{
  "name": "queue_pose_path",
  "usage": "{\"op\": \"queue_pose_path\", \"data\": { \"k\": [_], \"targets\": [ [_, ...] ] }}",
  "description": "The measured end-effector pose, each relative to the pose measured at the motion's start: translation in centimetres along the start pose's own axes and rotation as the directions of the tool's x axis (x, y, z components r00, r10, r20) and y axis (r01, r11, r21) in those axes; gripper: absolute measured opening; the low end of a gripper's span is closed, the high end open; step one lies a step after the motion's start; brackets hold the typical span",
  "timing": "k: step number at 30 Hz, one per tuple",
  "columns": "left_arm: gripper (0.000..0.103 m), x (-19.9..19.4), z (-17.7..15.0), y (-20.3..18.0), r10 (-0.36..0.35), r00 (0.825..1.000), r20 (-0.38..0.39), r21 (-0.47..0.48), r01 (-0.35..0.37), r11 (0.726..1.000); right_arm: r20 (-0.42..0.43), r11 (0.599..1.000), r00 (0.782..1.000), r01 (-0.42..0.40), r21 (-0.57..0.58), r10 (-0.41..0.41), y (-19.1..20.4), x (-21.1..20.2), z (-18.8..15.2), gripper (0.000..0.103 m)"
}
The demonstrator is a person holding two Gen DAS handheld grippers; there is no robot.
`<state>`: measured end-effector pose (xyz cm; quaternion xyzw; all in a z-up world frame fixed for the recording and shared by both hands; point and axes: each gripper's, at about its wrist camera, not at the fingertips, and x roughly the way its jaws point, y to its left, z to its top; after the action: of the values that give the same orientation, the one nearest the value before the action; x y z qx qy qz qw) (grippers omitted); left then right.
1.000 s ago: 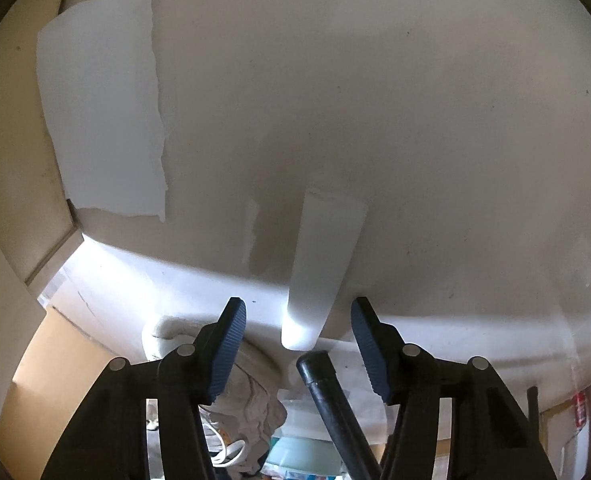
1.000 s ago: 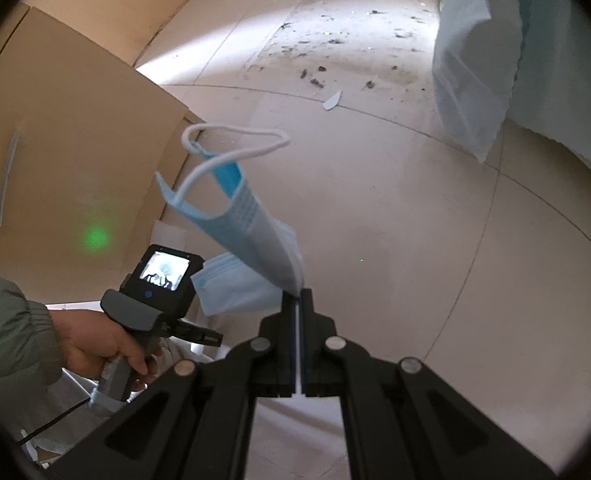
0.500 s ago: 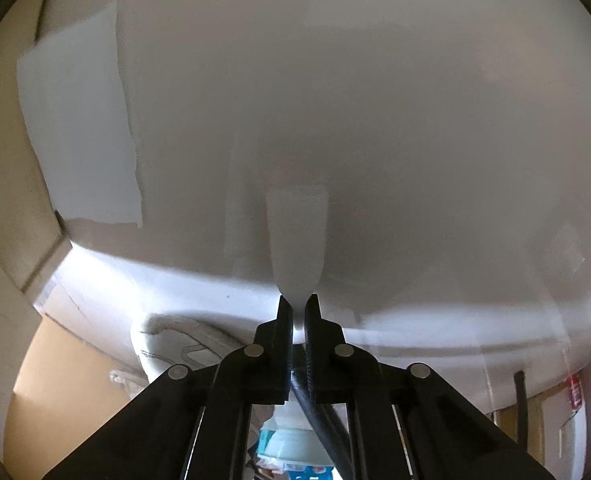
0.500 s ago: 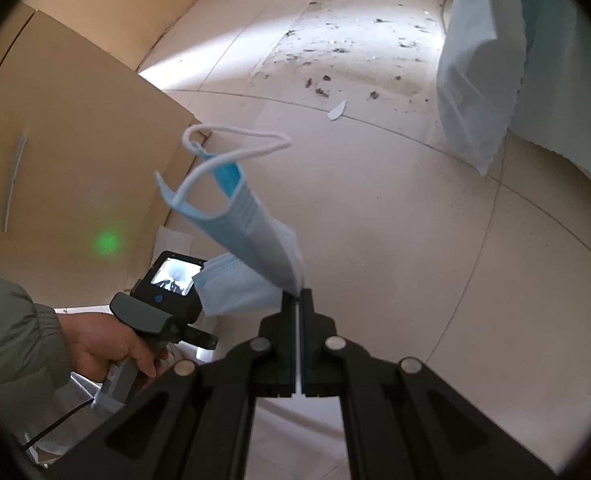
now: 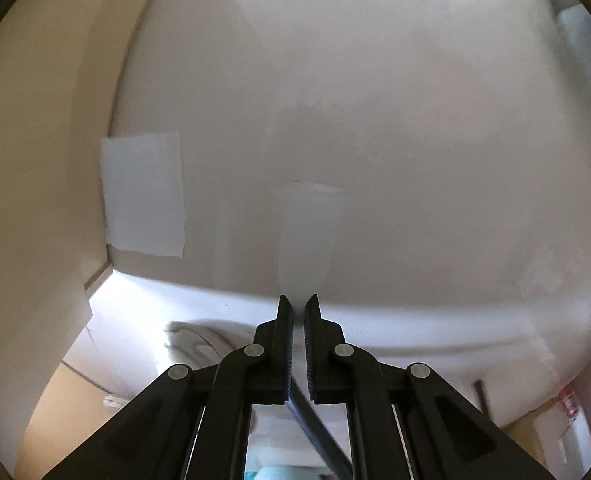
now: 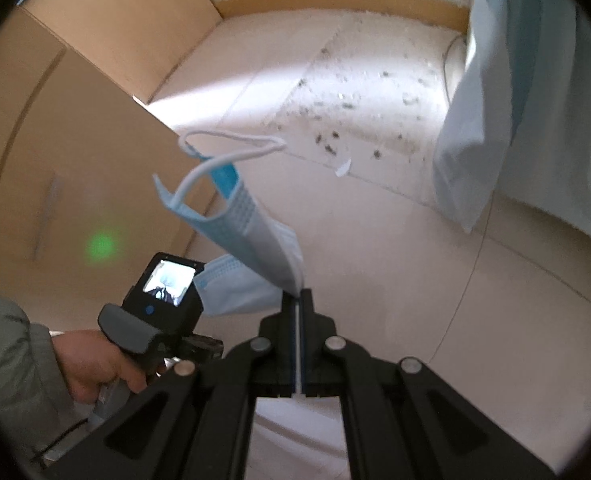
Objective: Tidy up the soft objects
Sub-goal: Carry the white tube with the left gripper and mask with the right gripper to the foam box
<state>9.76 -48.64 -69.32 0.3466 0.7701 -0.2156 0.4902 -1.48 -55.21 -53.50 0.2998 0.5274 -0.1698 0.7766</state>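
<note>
A face mask (image 6: 247,220) is hanging above the floor (image 6: 375,248), pinched at its lower edge between the right gripper's (image 6: 298,294) fingers, while the person's hand (image 6: 91,360) is gripping the left gripper's handle at lower left, beside a cardboard panel (image 6: 55,184).

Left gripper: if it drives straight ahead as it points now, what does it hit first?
Probably the pale translucent strip directly ahead of the left gripper, then the white wall behind it. The strip's depth is unclear in the blur.
</note>
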Motion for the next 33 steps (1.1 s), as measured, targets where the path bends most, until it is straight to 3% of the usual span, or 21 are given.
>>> {"op": "queue_pose_path", "data": {
  "k": [4, 5, 7, 10, 16, 24, 26, 32, 33],
  "targets": [
    [0.006, -4.7, -1.0, -1.7, -0.048, 0.993, 0.108, -0.015, 0.05, 0.999, 0.05, 1.0, 0.999, 0.005, -0.022, -0.003, 1.0, -2.7, 1.6, 0.002],
    [0.006, -5.6, -0.9, 0.9, -0.066, 0.99, 0.121, -0.029, 0.07, 0.997, 0.063, 0.999, 0.998, 0.013, -0.034, -0.011, 1.3, -3.5, 2.0, 0.002],
    [0.006, -7.9, -1.8, 1.5, -0.095, 0.984, 0.153, -0.053, 0.104, 0.993, 0.086, 0.999, 0.996, 0.023, -0.049, -0.019, 2.0, -5.0, 2.6, 0.002],
    [0.006, -8.3, -3.9, 2.1, -0.071, 0.971, 0.229, -0.031, 0.08, 0.996, 0.115, 0.996, 0.992, 0.054, -0.066, -0.046, 2.8, -7.2, 3.4, 0.002],
    [0.006, -14.8, -7.1, 3.1, -0.112, 0.91, 0.4, 0.004, 0.12, 0.993, 0.133, 0.986, 0.984, 0.129, -0.102, -0.115, 4.7, -10.5, 4.3, 0.002],
    [0.006, -22.6, -12.1, 6.1, -0.12, 0.793, 0.597, 0.057, 0.107, 0.993, 0.217, 0.973, 0.961, 0.198, -0.118, -0.17, 8.0, -16.0, 5.5, 0.002],
    [0.006, -25.2, -13.5, 6.3, -0.124, 0.749, 0.65, 0.078, 0.097, 0.992, 0.253, 0.968, 0.95, 0.218, -0.125, -0.181, 8.8, -17.5, 5.9, 0.002],
    [0.006, -31.4, -17.0, 6.9, -0.147, 0.639, 0.755, 0.104, 0.104, 0.989, 0.334, 0.962, 0.922, 0.246, -0.116, -0.195, 10.4, -21.7, 6.9, 0.002],
    [0.006, -32.9, -18.0, 6.9, -0.157, 0.613, 0.774, 0.116, 0.107, 0.987, 0.346, 0.961, 0.917, 0.252, -0.115, -0.199, 10.7, -22.4, 7.1, 0.002]
  ]
}}
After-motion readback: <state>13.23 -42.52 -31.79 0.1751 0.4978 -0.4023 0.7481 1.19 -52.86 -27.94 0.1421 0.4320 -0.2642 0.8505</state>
